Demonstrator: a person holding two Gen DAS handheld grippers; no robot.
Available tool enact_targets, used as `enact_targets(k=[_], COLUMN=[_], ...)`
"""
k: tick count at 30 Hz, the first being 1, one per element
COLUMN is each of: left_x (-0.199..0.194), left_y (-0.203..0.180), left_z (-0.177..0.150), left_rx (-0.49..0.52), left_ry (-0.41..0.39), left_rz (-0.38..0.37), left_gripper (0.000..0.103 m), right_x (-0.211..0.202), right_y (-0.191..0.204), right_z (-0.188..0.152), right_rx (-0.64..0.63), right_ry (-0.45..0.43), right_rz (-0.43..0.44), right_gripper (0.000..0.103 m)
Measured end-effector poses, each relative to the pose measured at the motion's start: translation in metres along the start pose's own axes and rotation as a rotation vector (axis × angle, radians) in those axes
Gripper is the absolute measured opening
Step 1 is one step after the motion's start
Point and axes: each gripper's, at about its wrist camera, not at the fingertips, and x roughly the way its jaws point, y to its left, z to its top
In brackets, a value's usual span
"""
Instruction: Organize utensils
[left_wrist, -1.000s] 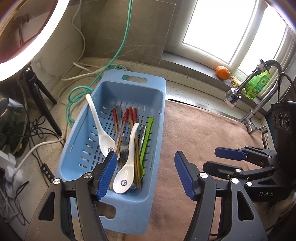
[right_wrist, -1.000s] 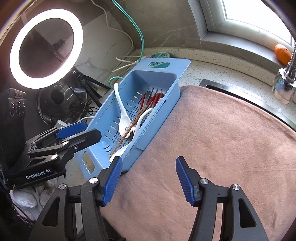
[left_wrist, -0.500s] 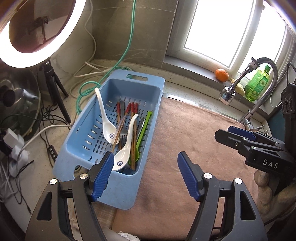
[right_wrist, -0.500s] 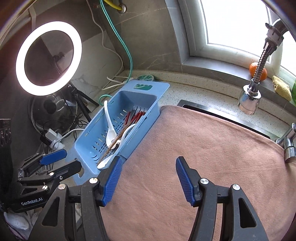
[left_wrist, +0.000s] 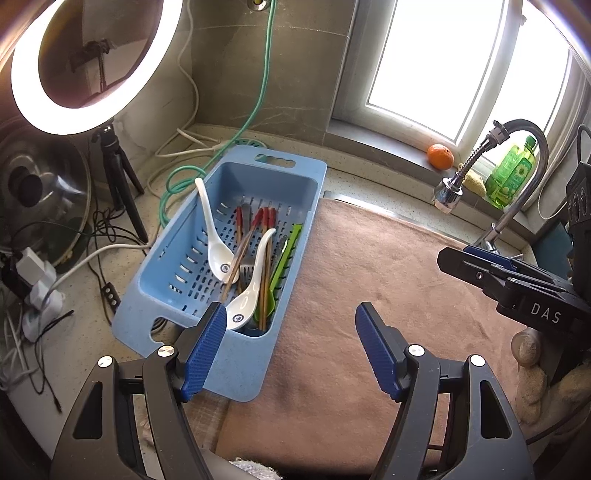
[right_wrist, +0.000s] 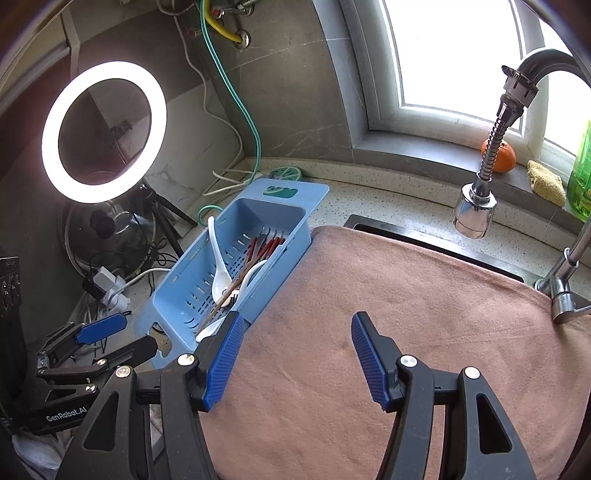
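A blue slotted basket (left_wrist: 173, 266) lies on the counter left of the towel. In it are two white ceramic spoons (left_wrist: 211, 236) (left_wrist: 255, 291), red-tipped wooden chopsticks (left_wrist: 263, 229), a metal fork (left_wrist: 246, 264) and a green utensil (left_wrist: 287, 251). My left gripper (left_wrist: 291, 317) hovers open over the basket's near right corner and the towel edge, with nothing between its blue pads. My right gripper (right_wrist: 297, 325) hangs open above the towel, also empty. Each wrist view shows the other tool: the right gripper (left_wrist: 480, 266) and the left gripper (right_wrist: 110, 336).
A brown-pink towel (right_wrist: 406, 295) covers the sink, under a flexible faucet (right_wrist: 474, 210). A ring light on a tripod (left_wrist: 74, 66), a pot lid, a power strip and cables (left_wrist: 40, 288) crowd the left counter. An orange (left_wrist: 440, 156) and a green bottle (left_wrist: 511, 173) sit on the sill.
Both grippers have drawn back and upward from the basket, so more of the counter and wall shows. The left jaws stand slightly wider than a second ago.
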Motion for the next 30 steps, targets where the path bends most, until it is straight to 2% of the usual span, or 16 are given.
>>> enact_targets(k=[30], left_x=[-0.0057], left_y=[0.0035], left_z=[-0.0073], left_rx=[-0.005], left_ry=[0.006], left_rz=[0.009], left_gripper=[0.072], right_x=[0.0040], right_y=[0.0032], right_z=[-0.0055], right_rx=[0.029], right_ry=[0.019], right_rz=[0.016], right_gripper=[0.057])
